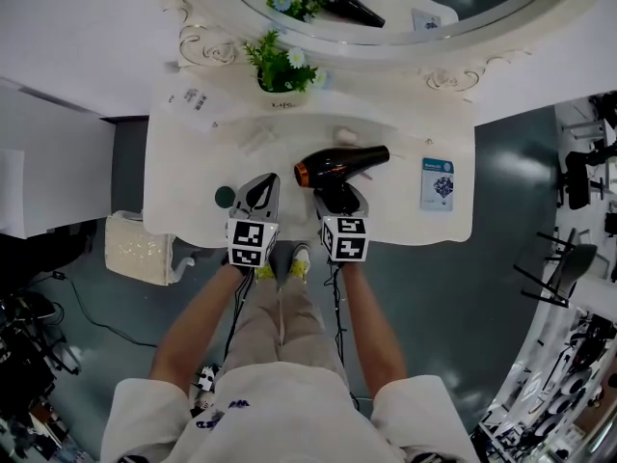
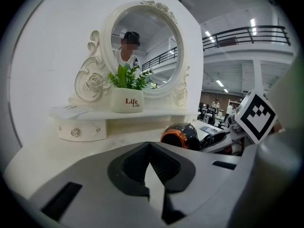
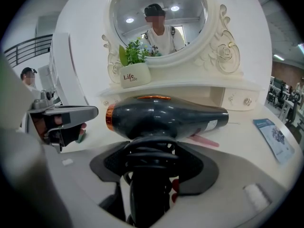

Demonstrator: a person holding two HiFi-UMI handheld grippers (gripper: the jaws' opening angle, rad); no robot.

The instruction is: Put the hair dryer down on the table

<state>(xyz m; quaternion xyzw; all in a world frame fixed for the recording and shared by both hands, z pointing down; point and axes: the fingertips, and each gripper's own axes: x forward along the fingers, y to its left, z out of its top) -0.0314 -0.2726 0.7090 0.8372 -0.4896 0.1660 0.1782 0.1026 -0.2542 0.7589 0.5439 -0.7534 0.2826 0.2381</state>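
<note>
A black hair dryer (image 1: pixel 337 165) with an orange ring lies level over the white dressing table (image 1: pixel 405 228), its orange end to the left. In the right gripper view its handle (image 3: pixel 151 175), wrapped in coiled cord, fills the gap of my right gripper (image 3: pixel 151 153), whose jaws are shut on it. I cannot tell whether the body (image 3: pixel 161 118) touches the tabletop. My left gripper (image 1: pixel 260 189) hovers just left of it, jaws shut and empty (image 2: pixel 150 146); the dryer's orange end (image 2: pixel 183 136) shows to its right.
A potted plant (image 1: pixel 280 66) stands on a shelf below the oval mirror (image 1: pixel 386 8). A blue booklet (image 1: pixel 438 183) lies at the table's right, a green round thing (image 1: pixel 225 197) at the left, a pink item (image 3: pixel 206 140) behind the dryer. A black chair (image 1: pixel 554 268) stands off right.
</note>
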